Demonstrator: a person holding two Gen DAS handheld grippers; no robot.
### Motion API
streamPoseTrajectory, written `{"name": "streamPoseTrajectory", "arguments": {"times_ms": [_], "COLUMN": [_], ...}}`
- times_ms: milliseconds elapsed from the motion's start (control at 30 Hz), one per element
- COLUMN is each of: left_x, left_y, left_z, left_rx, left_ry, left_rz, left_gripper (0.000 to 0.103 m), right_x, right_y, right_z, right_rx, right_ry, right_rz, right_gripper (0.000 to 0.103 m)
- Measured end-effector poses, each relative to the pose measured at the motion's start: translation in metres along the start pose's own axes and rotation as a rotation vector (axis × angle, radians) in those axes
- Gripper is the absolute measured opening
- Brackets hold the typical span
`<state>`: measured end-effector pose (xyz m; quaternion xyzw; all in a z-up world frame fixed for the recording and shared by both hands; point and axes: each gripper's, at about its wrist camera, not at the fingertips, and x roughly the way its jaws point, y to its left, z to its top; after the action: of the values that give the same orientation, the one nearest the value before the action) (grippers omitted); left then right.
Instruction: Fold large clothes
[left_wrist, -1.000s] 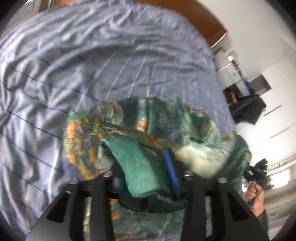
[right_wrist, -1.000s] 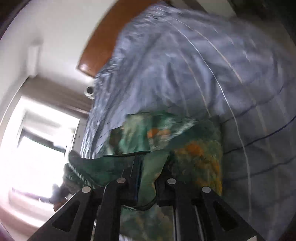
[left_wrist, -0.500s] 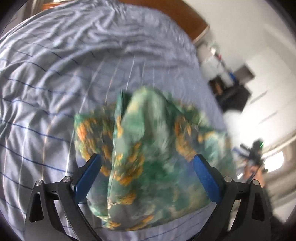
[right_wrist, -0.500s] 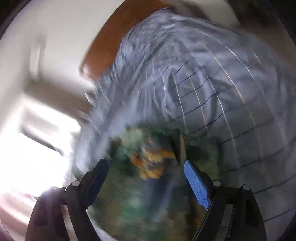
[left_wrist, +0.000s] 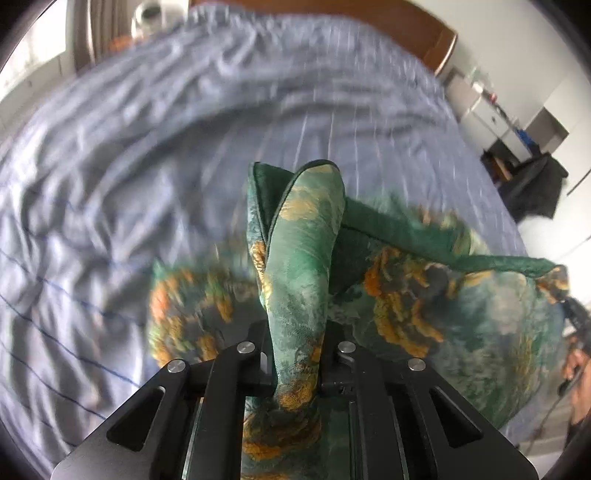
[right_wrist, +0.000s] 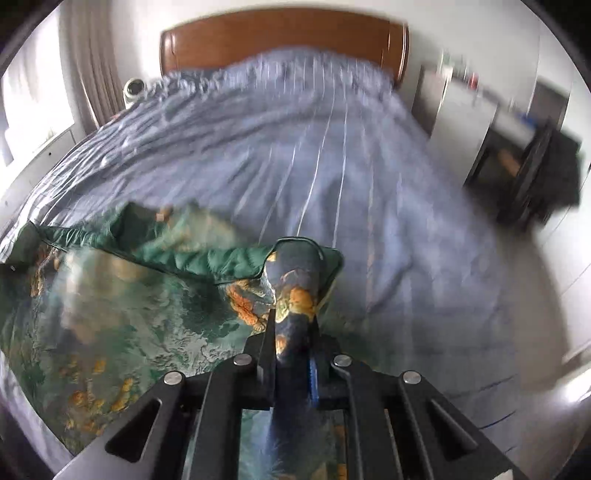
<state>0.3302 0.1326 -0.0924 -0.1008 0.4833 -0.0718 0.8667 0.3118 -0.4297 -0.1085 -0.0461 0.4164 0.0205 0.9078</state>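
— Across the frame's middle?
— Wrinkled blue striped bedspread (right_wrist: 332, 155), wooden headboard (right_wrist: 280, 37) at top.
— Lower down?
— Green, orange-patterned garment (right_wrist: 122, 314); left gripper (left_wrist: 295, 354) and right gripper (right_wrist: 291, 354) each pinch an edge.

Both views are lit by soft daylight; in the left wrist view it enters from a window (left_wrist: 33, 55) at the upper left, blown out to white; in the right wrist view the same bright pane (right_wrist: 33, 99) glares at the left edge. Motion blur smears the bed sheet (left_wrist: 147, 155) and the far half of the green cloth (left_wrist: 443, 295); the fold nearest the lens stays fairly sharp. The right wrist view is blurrier, the dark furniture (right_wrist: 543, 173) at right streaked, the headboard (right_wrist: 284, 40) softened. Fisheye curvature bends the bed's lines; black vignette rings every corner; shadows are faint.
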Motion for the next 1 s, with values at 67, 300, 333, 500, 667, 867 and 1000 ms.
{"name": "streamPoseTrajectory", "arguments": {"times_ms": [67,300,333,500,667,867,1000], "left_x": [-0.012,0.031,0.045,0.099,0.109,0.118,0.117], "left_y": [-0.010,-0.027,-0.023,0.002,0.011,0.011,0.011], "left_z": [0.014,0.045,0.044,0.002,-0.006,-0.007,-0.008], "left_rx": [0.021,0.106,0.107,0.105,0.061,0.044,0.038], "left_ry": [-0.069,-0.218,-0.209,-0.174,-0.206,-0.211,-0.211], "left_rz": [0.027,0.206,0.222,0.251,0.197,0.170,0.160], "left_gripper": [0.011,0.011,0.011,0.012,0.016,0.018,0.018], "right_x": [-0.014,-0.002,0.014,0.094,0.135,0.154,0.162], "right_y": [0.003,0.008,0.009,0.005,0.008,-0.001,0.000], "right_z": [0.019,0.077,0.076,0.036,0.005,-0.002,-0.002], "right_rx": [-0.018,-0.016,-0.012,0.006,0.044,0.133,0.145], "right_ry": [-0.065,-0.196,-0.177,-0.040,0.001,0.021,0.024], "right_rz": [-0.032,-0.174,-0.191,-0.207,-0.174,-0.121,-0.117], "right_gripper": [0.012,0.012,0.012,0.012,0.012,0.013,0.013]}}
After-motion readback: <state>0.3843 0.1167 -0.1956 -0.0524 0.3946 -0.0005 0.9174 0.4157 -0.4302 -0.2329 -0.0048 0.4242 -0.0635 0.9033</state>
